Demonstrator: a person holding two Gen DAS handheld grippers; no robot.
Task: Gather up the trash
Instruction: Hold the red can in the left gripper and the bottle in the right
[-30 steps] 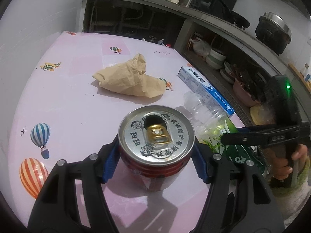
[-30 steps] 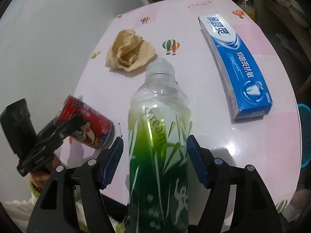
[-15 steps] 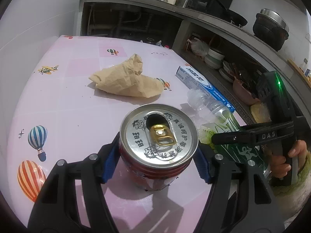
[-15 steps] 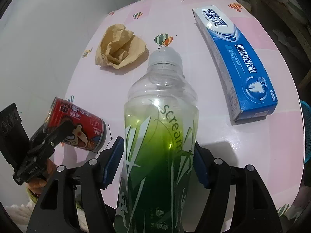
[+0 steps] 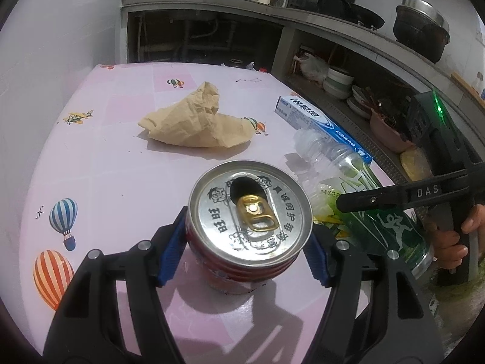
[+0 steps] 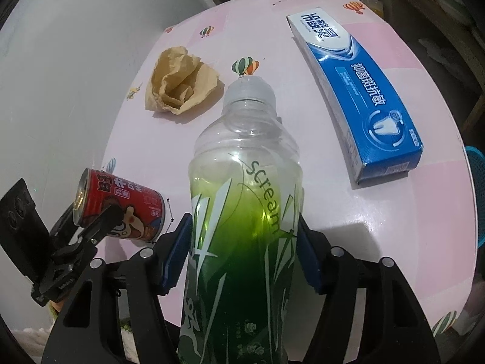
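Note:
My left gripper [image 5: 242, 251] is shut on a red drink can [image 5: 251, 212] with an open silver top, held above the pink table [image 5: 106, 157]. The can also shows in the right wrist view [image 6: 121, 209], tilted in the left gripper [image 6: 88, 230]. My right gripper [image 6: 244, 254] is shut on a clear plastic bottle with a green label [image 6: 242, 212], lifted off the table. The bottle shows in the left wrist view [image 5: 357, 200] beside the can. A crumpled brown paper bag [image 5: 197, 121] lies on the table beyond; it also shows in the right wrist view [image 6: 178, 82].
A blue toothpaste box [image 6: 357, 97] lies on the table's right side, also in the left wrist view [image 5: 318, 121]. A white wall [image 5: 45, 45] borders the table's left. Shelves with bowls [image 5: 339, 82] and pots stand beyond the right edge. A blue basket [image 6: 477, 200] sits below the table's edge.
Both grippers have lifted and tilted their loads a little. The can and the bottle sit higher above the table and nearer each other than a second ago.

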